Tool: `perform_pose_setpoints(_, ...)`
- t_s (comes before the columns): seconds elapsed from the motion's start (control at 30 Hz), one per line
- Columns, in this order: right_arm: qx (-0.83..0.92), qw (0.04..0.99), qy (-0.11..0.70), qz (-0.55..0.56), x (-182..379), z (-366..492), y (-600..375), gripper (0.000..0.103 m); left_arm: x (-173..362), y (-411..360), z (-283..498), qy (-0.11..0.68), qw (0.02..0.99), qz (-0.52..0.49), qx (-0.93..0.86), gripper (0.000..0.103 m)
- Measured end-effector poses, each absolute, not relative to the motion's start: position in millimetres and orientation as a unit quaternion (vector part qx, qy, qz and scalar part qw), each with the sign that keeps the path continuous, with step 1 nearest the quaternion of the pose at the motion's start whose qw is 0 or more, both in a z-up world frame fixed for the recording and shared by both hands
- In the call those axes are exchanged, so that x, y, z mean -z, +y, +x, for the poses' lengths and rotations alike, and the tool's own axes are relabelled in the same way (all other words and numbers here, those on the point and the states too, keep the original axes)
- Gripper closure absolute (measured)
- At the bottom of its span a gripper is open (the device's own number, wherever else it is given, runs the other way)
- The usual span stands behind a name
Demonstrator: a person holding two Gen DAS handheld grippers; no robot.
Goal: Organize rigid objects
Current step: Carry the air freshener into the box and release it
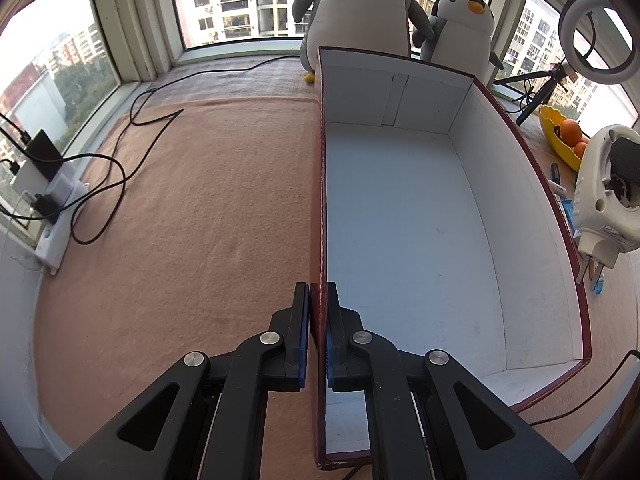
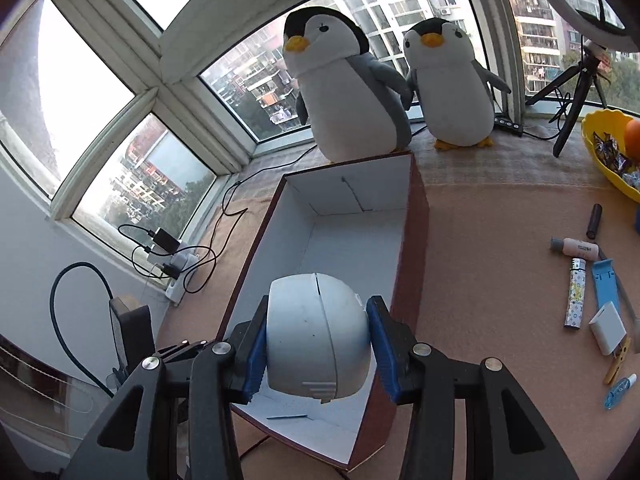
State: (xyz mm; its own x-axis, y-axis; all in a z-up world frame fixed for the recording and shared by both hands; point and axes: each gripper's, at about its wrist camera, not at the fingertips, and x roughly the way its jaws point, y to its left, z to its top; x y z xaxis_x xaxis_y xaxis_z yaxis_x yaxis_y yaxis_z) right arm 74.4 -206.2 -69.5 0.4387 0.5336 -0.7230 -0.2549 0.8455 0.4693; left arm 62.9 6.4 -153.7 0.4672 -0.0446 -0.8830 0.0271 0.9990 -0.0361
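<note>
Item: white rounded device [image 2: 318, 336], clamped in the right gripper [image 2: 318, 344] above the box [image 2: 416, 240] at its 6 o'clock end. Left gripper [image 1: 319, 320] pinched the box's left wall.
Risk: smooth curved shell could slip free; wall might buckle.
Unclear: device's underside, identity.

No writing anywhere can be read from here. The slim lighter [image 2: 575, 298] lying on the pink blanket [image 2: 500, 240] carries a printed pattern of small marks, but none of them comes clear as a letter or a brand. The little pink tube [image 2: 578, 249] beside it has a dark smudge of print on its side, too small to make out.
</note>
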Motion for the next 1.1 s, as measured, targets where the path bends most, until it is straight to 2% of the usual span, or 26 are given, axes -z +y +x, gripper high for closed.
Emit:
perform_pose_setpoints(0.4,-0.192,0.834,0.512,0.072,100.5,56.1,-144.9,0.061,153.8,7.6,68.3,0.518,0.854,0.028,0.052,0.097)
perform_pose_setpoints(0.47,-0.185,0.839,0.507,0.073,100.3,48.8,-144.8,0.055,153.9,7.6,69.4,0.518,0.853,0.04,0.058,0.097)
perform_pose_setpoints(0.53,-0.181,0.847,0.492,0.08,92.8,38.9,-147.1,0.037,154.4,7.9,70.2,0.517,0.852,0.05,0.065,0.097)
perform_pose_setpoints(0.57,-0.178,0.853,0.483,0.086,87.8,34.3,-150.7,0.036,154.6,8.2,70.5,0.518,0.851,0.054,0.067,0.097)
perform_pose_setpoints(0.9,-0.083,0.898,0.407,0.149,60.2,-0.4,-246.8,0.034,154.5,5.1,71.3,0.52,0.848,0.075,0.072,0.096)
perform_pose_setpoints(1.1,0.005,0.897,0.423,0.125,78.8,-0.9,-332.1,0.029,154.5,0.4,69.6,0.521,0.846,0.089,0.066,0.097)
